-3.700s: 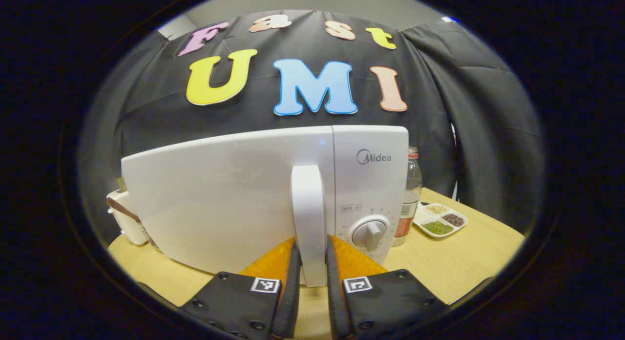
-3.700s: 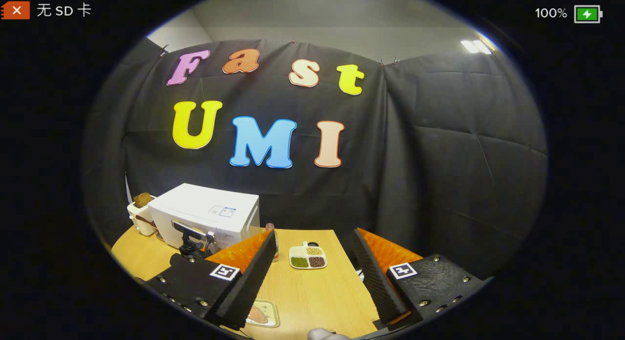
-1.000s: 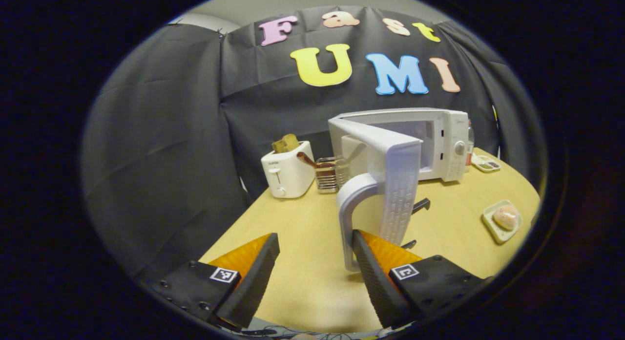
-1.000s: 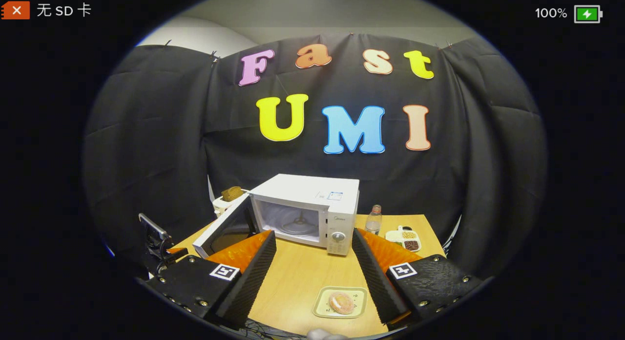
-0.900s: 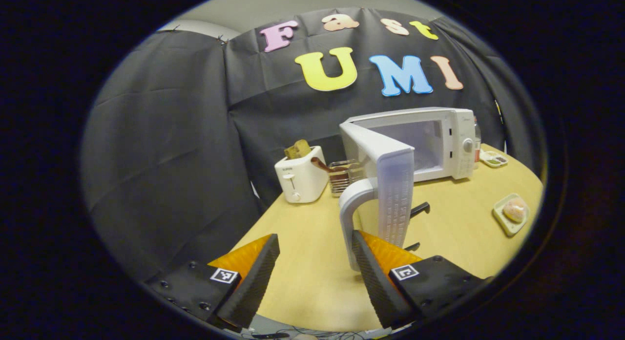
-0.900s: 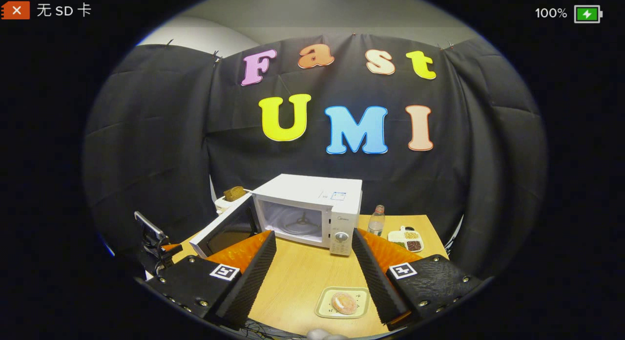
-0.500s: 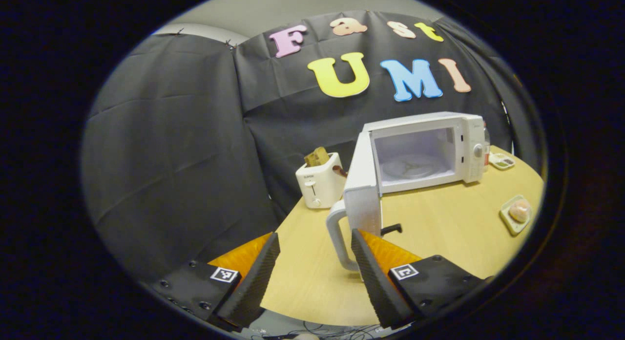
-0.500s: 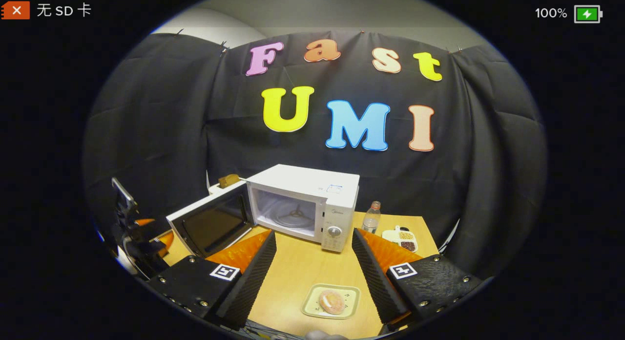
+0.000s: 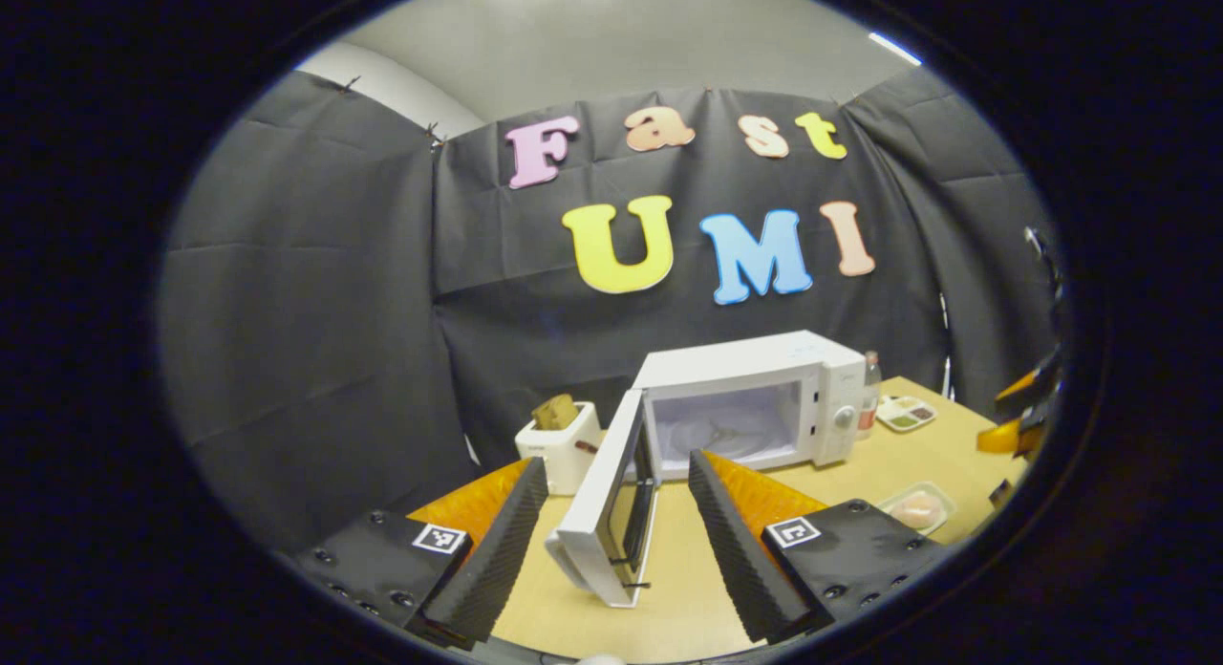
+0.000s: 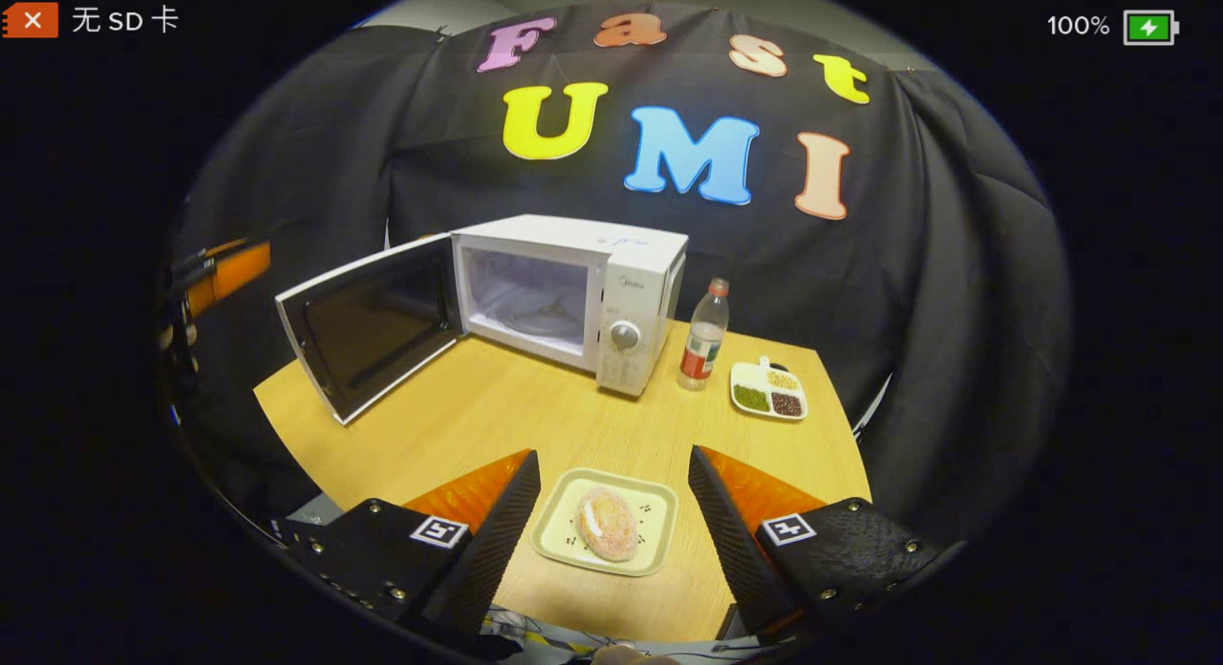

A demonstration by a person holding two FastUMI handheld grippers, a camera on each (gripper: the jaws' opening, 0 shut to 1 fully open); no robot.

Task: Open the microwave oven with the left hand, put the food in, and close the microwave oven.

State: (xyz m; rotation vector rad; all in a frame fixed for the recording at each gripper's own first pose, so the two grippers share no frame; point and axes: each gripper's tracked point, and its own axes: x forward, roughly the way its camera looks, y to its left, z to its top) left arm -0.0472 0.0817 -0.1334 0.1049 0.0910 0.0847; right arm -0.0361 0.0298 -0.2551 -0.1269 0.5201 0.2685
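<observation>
Both grippers stand with fingers spread and nothing between them: the left gripper (image 9: pixel 618 541) faces the edge of the microwave door (image 9: pixel 604 512), apart from it. The right gripper (image 10: pixel 611 541) hovers over the plate (image 10: pixel 648 543) bearing the food (image 10: pixel 608 523), which sits on the table (image 10: pixel 516 417) in front of the microwave (image 10: pixel 573 288), whose door (image 10: pixel 368 323) is swung wide open.

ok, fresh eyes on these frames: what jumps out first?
The white microwave oven at the back of the wooden table, its door swung wide open to the left. Next, the pink pastry on a small tray at the near edge, sitting between the open right tongs.
</observation>
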